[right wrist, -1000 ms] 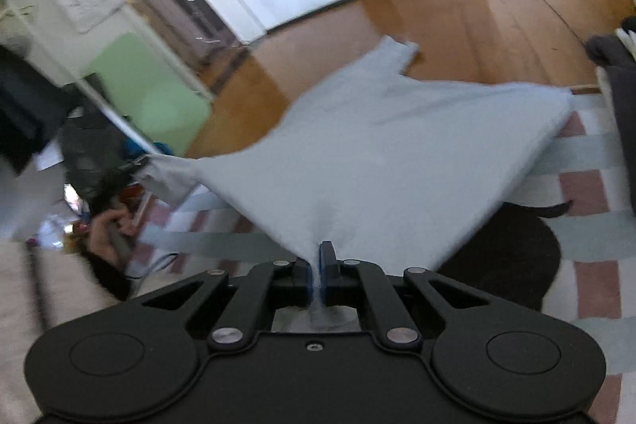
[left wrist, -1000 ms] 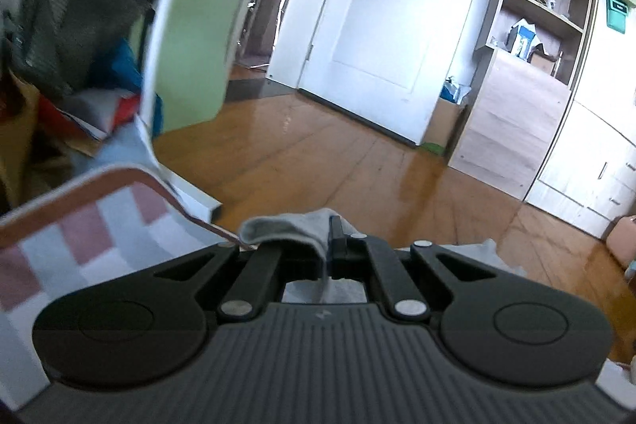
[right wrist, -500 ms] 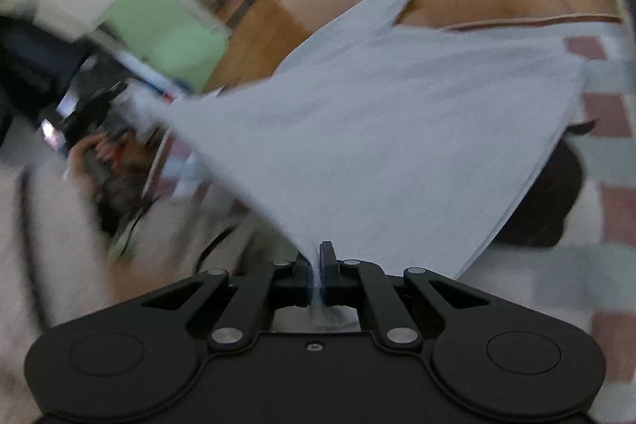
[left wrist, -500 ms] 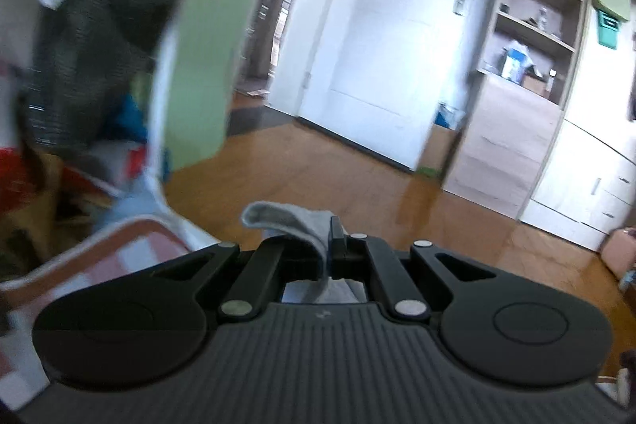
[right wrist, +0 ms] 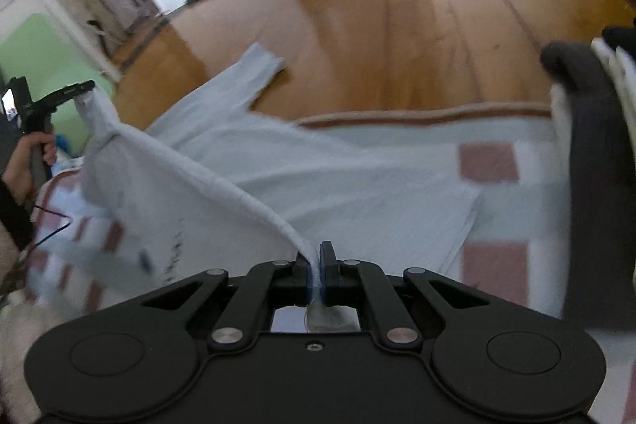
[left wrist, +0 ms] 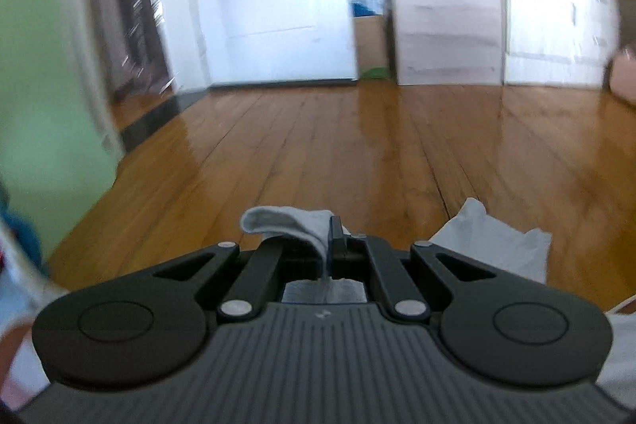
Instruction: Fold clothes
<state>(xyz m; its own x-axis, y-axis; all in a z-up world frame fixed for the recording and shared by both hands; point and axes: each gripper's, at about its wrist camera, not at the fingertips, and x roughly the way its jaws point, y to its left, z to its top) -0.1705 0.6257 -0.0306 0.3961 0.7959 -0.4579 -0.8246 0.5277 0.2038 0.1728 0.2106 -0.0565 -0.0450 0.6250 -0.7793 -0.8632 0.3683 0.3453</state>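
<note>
Both claws were clamped on one pale grey shirt (right wrist: 326, 169): the right gripper (right wrist: 316, 267) pinched a rolled hem edge between closed jaws, and the left gripper (left wrist: 328, 245) held a fold of the same cloth, also seen at far left in the right wrist view (right wrist: 85, 96). The shirt's lower part lay on a checked blanket (right wrist: 489, 161), while one sleeve (right wrist: 258, 64) hung past the blanket's brown border onto the wooden floor (right wrist: 417, 26). The stretched edge between the two claws sagged unevenly, so a fold laid down from this hold would probably land crooked; a thin pinch could also slip free under tension. The sleeve might drag on the floor and pull the fold askew. A dark folded stack (right wrist: 588, 153) bounded the blanket on the right, leaving open room mainly in the middle and toward the floor side.
</note>
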